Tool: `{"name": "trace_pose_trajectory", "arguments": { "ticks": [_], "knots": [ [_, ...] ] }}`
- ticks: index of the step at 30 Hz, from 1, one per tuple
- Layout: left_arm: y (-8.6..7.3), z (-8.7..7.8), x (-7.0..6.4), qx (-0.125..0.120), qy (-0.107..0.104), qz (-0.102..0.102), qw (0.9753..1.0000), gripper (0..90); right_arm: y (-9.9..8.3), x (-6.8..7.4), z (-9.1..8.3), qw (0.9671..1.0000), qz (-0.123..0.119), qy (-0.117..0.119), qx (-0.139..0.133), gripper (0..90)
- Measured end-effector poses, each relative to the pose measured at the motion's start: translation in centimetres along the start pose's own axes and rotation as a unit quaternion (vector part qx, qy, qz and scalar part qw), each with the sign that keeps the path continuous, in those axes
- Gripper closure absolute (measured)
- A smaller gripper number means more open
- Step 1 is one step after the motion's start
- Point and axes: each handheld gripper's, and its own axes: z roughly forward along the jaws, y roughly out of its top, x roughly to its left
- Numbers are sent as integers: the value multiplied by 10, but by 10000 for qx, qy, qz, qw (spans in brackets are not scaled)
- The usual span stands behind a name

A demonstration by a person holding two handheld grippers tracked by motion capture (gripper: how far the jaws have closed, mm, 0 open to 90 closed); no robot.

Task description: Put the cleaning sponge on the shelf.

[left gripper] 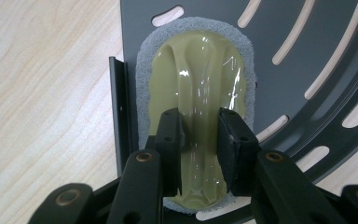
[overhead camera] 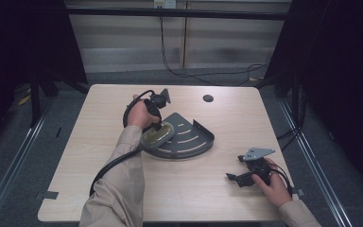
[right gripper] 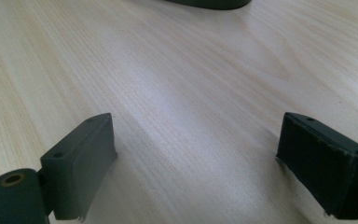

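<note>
left hand-held gripper (left gripper: 199, 133) clamps scrubber (left gripper: 193, 93) on rack (left gripper: 307, 42).

High view looks forward and down over the light wooden table (overhead camera: 179, 189). Both gripper views sit close above it, sharing its dark slotted metal corner shelf (left gripper: 307, 56).

One scrubbing pad (overhead camera: 157, 134) with an olive plastic grip lies in one dark slotted corner rack (overhead camera: 194, 142) near the middle of the table (overhead camera: 99, 142). Two grippers are present: the left gripper (overhead camera: 157, 124) and the right gripper (overhead camera: 235, 178) near the table's right front corner. One round hole (overhead camera: 208, 98) sits near the far edge.
</note>
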Motion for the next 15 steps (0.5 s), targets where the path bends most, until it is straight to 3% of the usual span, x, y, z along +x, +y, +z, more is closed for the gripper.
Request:
{"name": "trace_pose_trajectory", "arguments": {
  "ticks": [15],
  "knots": [
    [0,2,-1,-60,-8,-95,9999,710,0,0,0,10000,1,0,0,105]
  ]
}}
